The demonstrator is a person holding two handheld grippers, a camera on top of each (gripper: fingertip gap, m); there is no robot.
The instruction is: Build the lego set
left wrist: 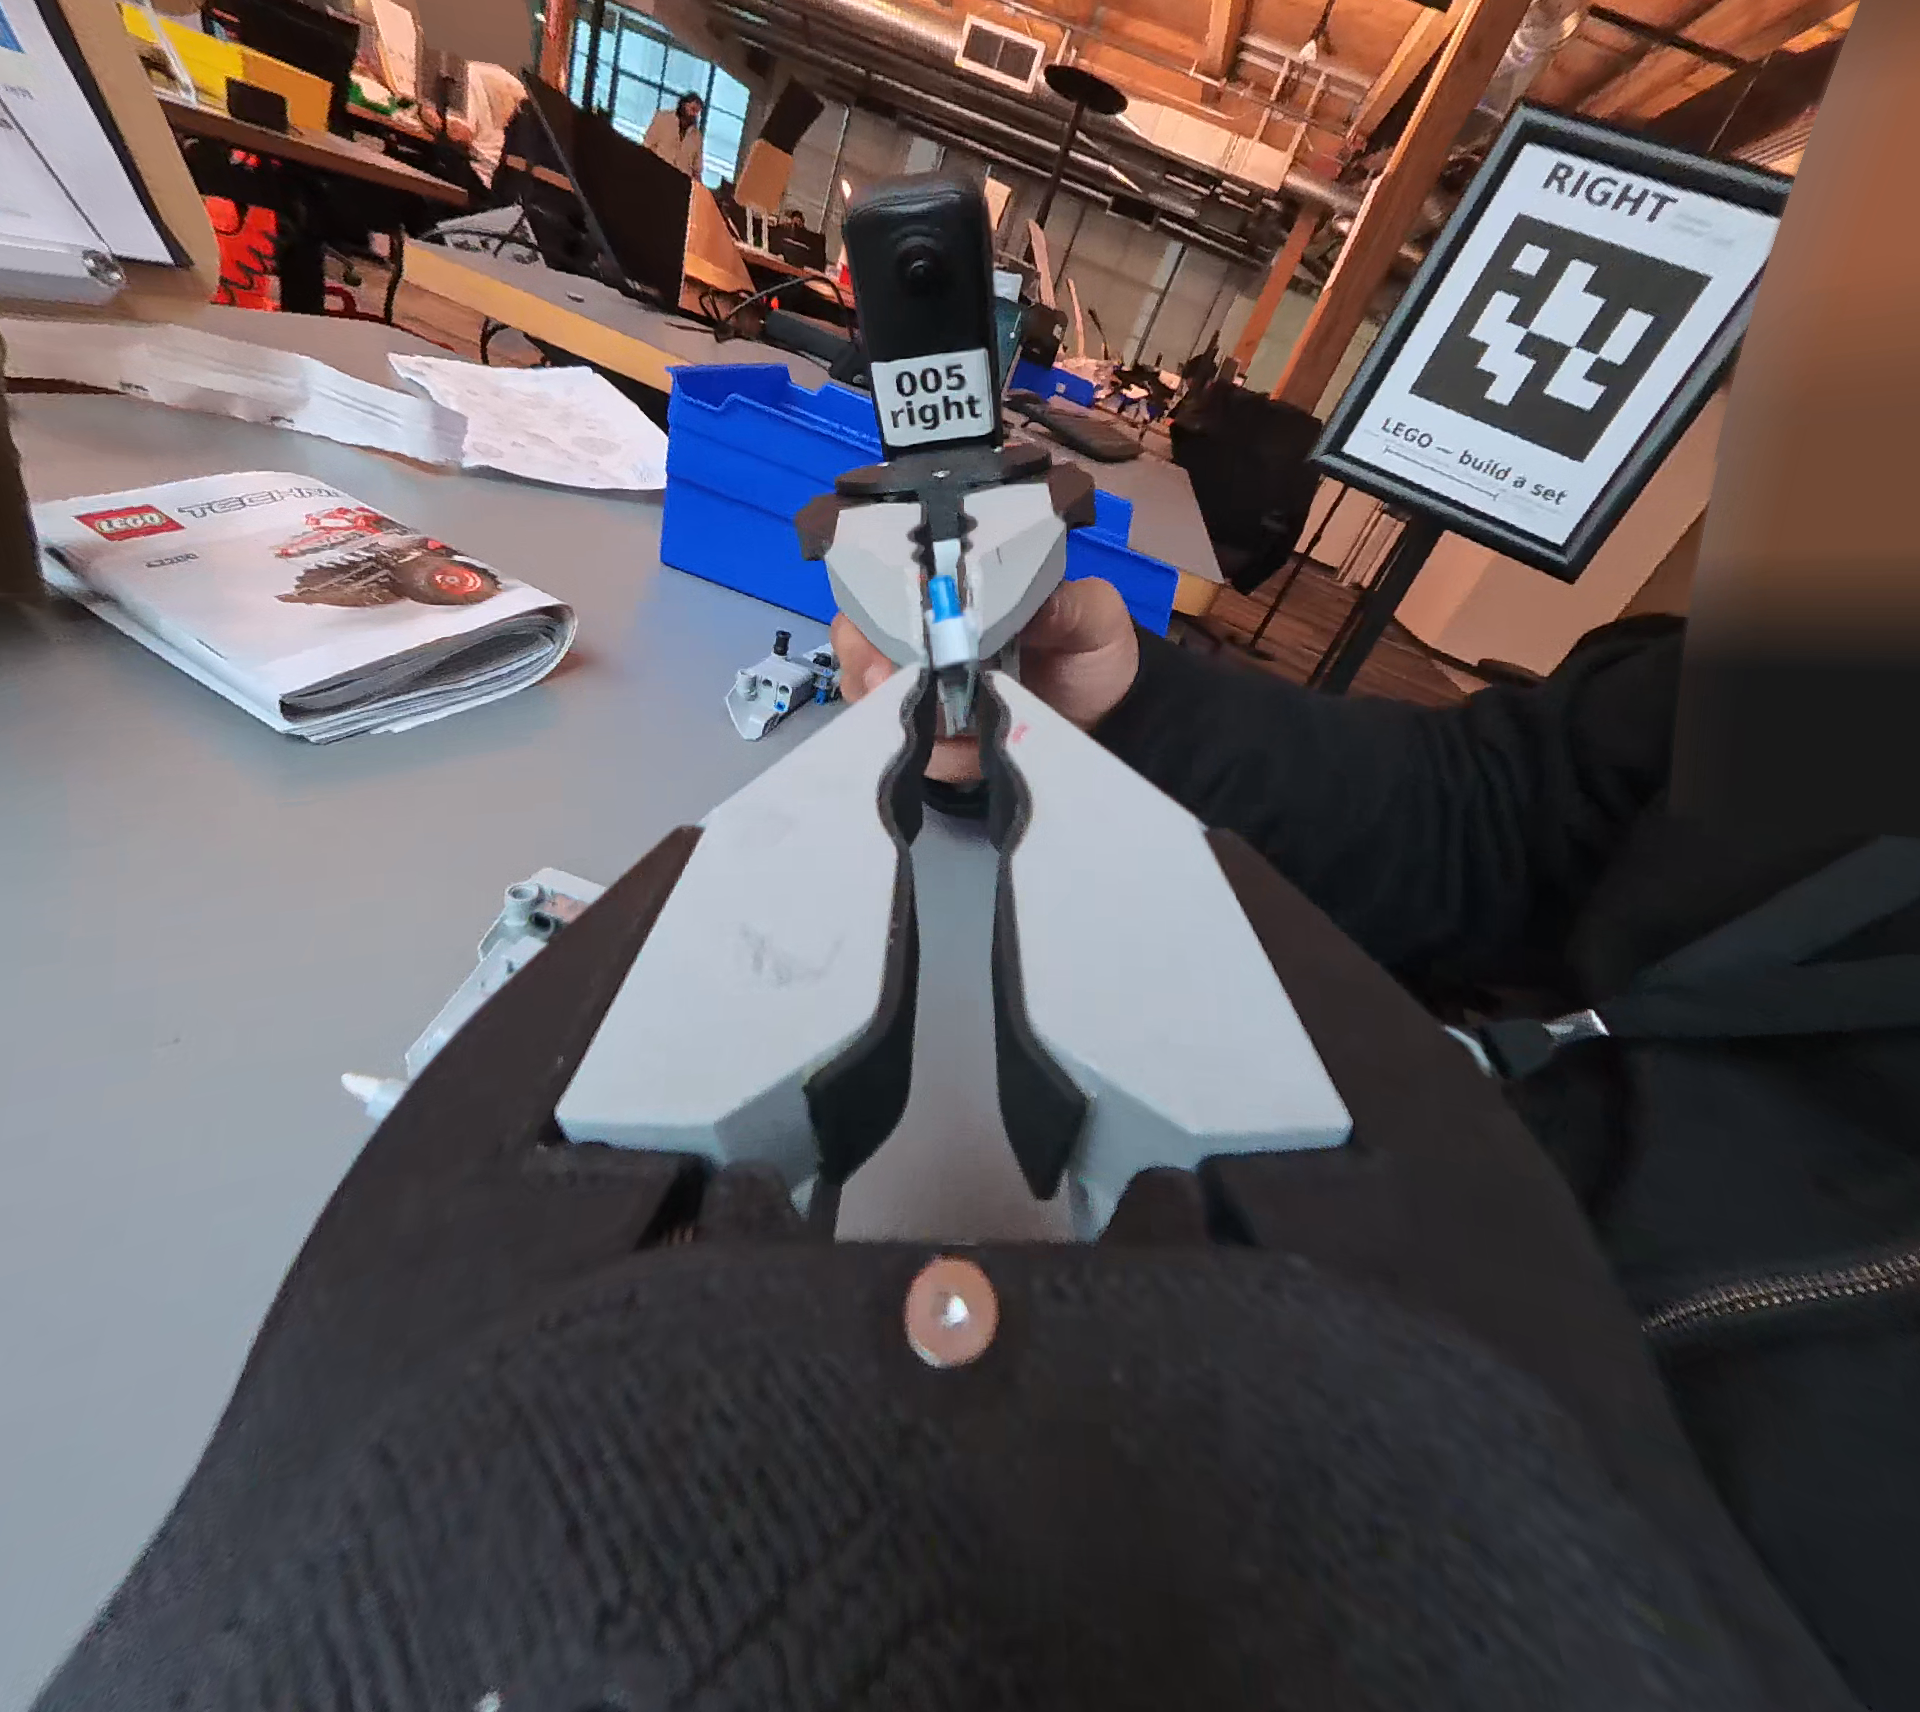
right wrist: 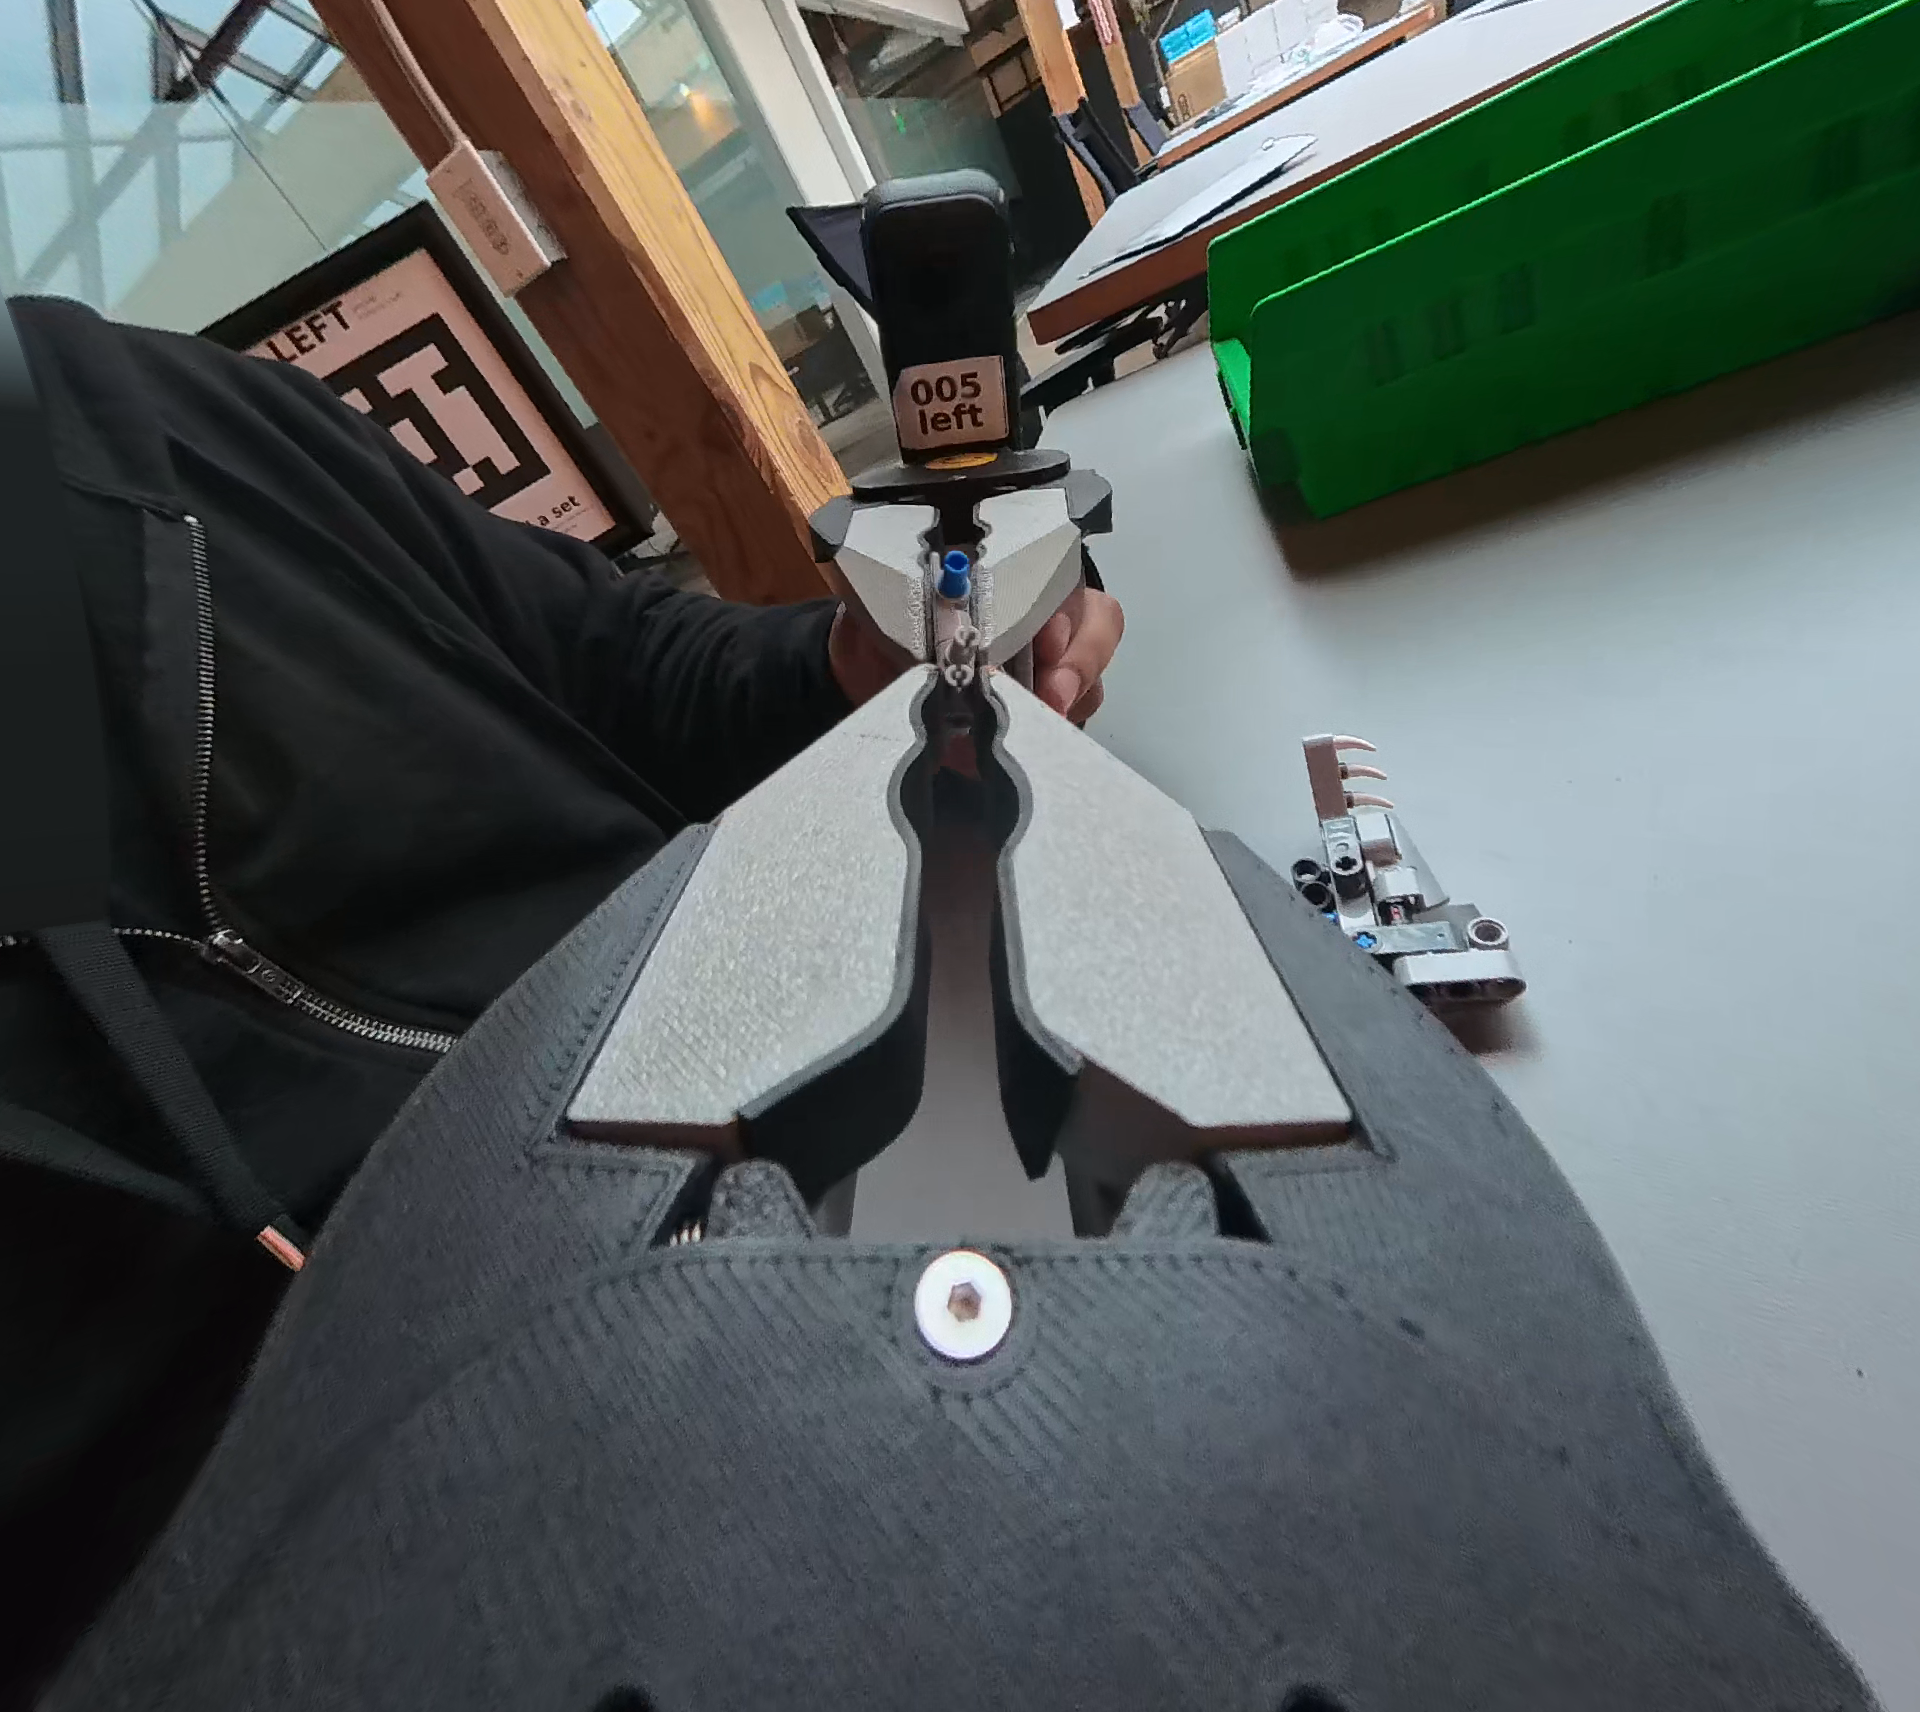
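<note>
Lego piece (left wrist: 948,623), small grey-and-blue, sits mid-frame pinched tip to tip between left gripper (left wrist: 951,696) and right gripper (right wrist: 956,686), both closed on it. Fingers (left wrist: 800,935) grey, wedge-shaped, matte. Left view only: ridged blue bin (left wrist: 758,467), contents hidden, folded manual (left wrist: 301,592) centre left. Right view only: green bin (right wrist: 1558,291) upper right, clawed grey subassembly (right wrist: 1392,883) on grey table (right wrist: 1662,727).
</note>
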